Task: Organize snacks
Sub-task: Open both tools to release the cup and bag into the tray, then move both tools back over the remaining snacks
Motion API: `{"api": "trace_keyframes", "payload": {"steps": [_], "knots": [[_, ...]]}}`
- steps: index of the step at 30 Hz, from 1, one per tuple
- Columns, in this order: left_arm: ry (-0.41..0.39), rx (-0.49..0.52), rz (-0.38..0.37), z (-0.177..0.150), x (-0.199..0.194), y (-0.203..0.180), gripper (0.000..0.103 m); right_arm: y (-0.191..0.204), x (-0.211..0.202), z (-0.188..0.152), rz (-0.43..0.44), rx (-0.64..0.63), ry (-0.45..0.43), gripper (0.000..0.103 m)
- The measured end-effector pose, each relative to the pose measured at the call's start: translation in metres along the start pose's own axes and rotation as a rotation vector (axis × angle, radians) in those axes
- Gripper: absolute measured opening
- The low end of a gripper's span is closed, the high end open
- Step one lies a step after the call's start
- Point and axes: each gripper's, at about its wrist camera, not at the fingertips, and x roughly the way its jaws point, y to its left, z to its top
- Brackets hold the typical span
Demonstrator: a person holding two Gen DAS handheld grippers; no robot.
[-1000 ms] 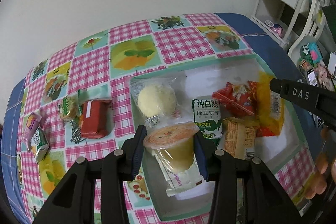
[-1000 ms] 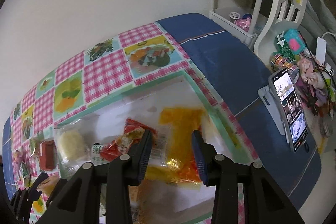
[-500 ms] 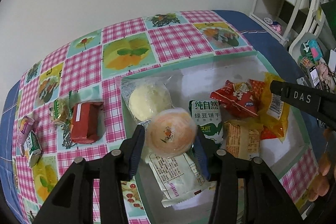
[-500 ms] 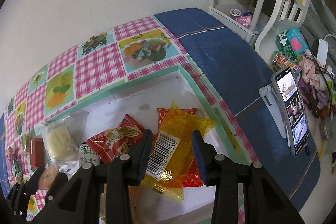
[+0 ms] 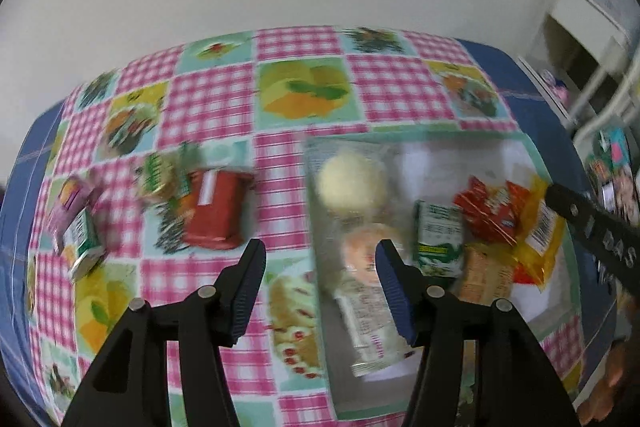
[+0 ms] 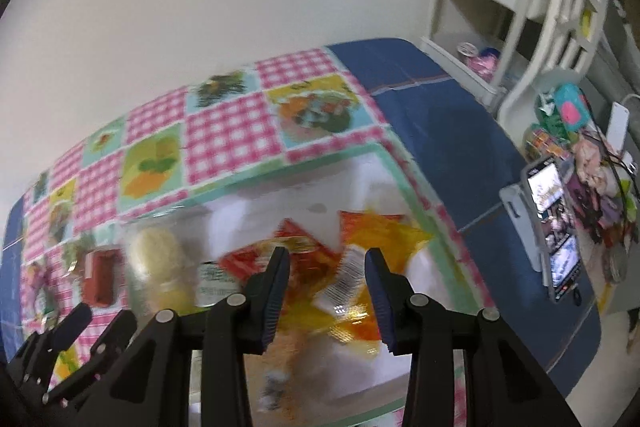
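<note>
Sorting looks well over half done from where I sit. The shallow white tray (image 5: pixel 516 155) near the right edge of the table already holds most of the snacks: a pale round bun (image 5: pixel 352 183), a jelly cup (image 5: pixel 360 247), a long white packet (image 5: pixel 368 323), a green biscuit pack (image 5: pixel 438 239), a red packet (image 5: pixel 490 215) and a yellow wrapper (image 5: pixel 542 239). Left outside, toward the table's left edge, are a red box (image 5: pixel 216 211), a green-wrapped sweet (image 5: pixel 158 179) and what seems, through blur, to be a small carton pair (image 5: pixel 74 223).

My left gripper (image 5: pixel 320 283) is opening with nothing between its jaws, straddling the tray's left rim. My right gripper (image 6: pixel 326 291) hovers over the yellow wrapper, and the frames show nothing pressed between its jaws, which stand at their narrowest.

A pink checked fruit-print cloth (image 5: pixel 304 95) covers the table over blue fabric (image 6: pixel 436 107). White shelving (image 6: pixel 500 3) and a lit phone (image 6: pixel 554 227) stand to the right.
</note>
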Motion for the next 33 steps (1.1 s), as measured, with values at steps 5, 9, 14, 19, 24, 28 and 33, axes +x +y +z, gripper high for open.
{"api": "trace_keyframes", "payload": {"steps": [5,9,14,19,24,28,33], "knots": [[-0.014,-0.090,0.038,0.000,-0.011,0.038,0.058,0.031,-0.009,-0.010,0.020,-0.065,0.000,0.043],[-0.033,-0.137,0.066,0.000,-0.019,0.063,0.058,0.054,-0.010,-0.019,0.044,-0.115,0.010,0.043],[-0.046,-0.164,0.079,0.001,-0.023,0.076,0.058,0.072,-0.008,-0.032,0.055,-0.154,0.033,0.043],[-0.034,-0.172,0.071,-0.001,-0.022,0.076,0.058,0.081,-0.008,-0.034,0.061,-0.177,0.035,0.043],[-0.011,-0.175,0.065,-0.003,-0.017,0.076,0.058,0.078,0.000,-0.035,0.078,-0.154,0.066,0.069],[0.012,-0.180,0.059,-0.004,-0.011,0.079,0.058,0.075,0.006,-0.035,0.081,-0.134,0.085,0.083],[0.026,-0.197,0.071,-0.006,-0.006,0.085,0.078,0.076,0.009,-0.037,0.085,-0.136,0.085,0.101]]}}
